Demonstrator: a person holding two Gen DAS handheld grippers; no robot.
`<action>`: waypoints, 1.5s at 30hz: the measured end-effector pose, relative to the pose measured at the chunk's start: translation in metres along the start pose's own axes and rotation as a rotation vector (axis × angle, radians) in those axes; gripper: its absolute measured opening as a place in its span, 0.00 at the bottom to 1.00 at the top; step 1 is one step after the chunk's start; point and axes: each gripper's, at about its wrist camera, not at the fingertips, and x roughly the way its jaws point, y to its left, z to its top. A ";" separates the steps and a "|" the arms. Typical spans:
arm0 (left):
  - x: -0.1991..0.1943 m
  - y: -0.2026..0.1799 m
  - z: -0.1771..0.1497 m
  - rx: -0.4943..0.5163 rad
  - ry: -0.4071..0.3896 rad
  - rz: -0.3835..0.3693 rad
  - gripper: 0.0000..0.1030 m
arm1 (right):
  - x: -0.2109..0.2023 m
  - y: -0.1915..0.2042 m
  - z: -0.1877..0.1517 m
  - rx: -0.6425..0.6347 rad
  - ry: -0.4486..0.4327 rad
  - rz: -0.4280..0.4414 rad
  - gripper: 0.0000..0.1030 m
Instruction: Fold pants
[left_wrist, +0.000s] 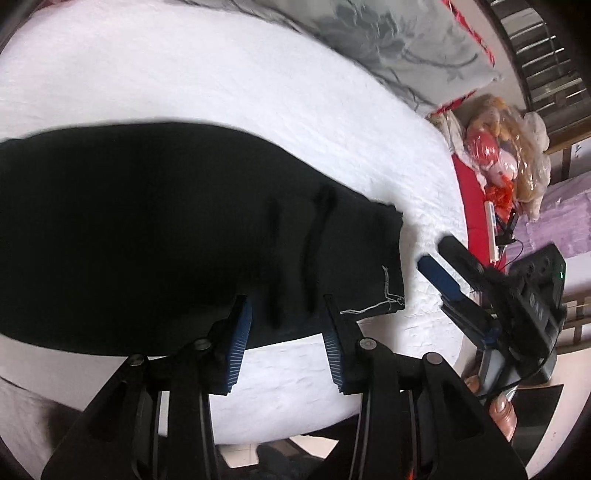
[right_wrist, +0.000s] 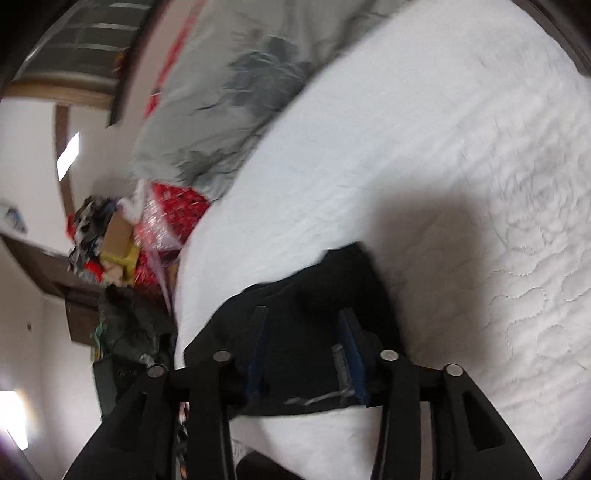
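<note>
The black pants (left_wrist: 147, 229) lie flat on the white quilted bed (left_wrist: 221, 85), with a hemmed end showing white stitching at the right. My left gripper (left_wrist: 286, 308) is open, its blue-padded fingers (left_wrist: 240, 332) over the near edge of the pants, holding nothing. My right gripper (left_wrist: 439, 266) shows at the right of the left wrist view, just past the hemmed end, jaws apart. In the right wrist view the right gripper (right_wrist: 306, 317) is open above a bunched black end of the pants (right_wrist: 317, 295); the view is blurred.
A grey floral pillow (left_wrist: 399, 40) lies at the head of the bed and shows blurred in the right wrist view (right_wrist: 221, 110). Bagged plush toys (left_wrist: 506, 155) and a red sheet edge (left_wrist: 471, 206) lie beyond the bed's right side. Cluttered boxes and bags (right_wrist: 122, 240) stand beside the bed.
</note>
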 end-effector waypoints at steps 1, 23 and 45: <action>-0.010 0.010 0.003 -0.010 -0.008 -0.001 0.35 | -0.002 0.006 -0.003 -0.024 -0.002 -0.006 0.50; -0.088 0.217 0.088 -0.224 0.031 0.043 0.44 | 0.158 0.213 -0.201 -0.838 0.227 -0.216 0.70; -0.030 0.210 0.127 -0.127 0.181 0.026 0.67 | 0.228 0.246 -0.248 -1.059 0.098 -0.400 0.74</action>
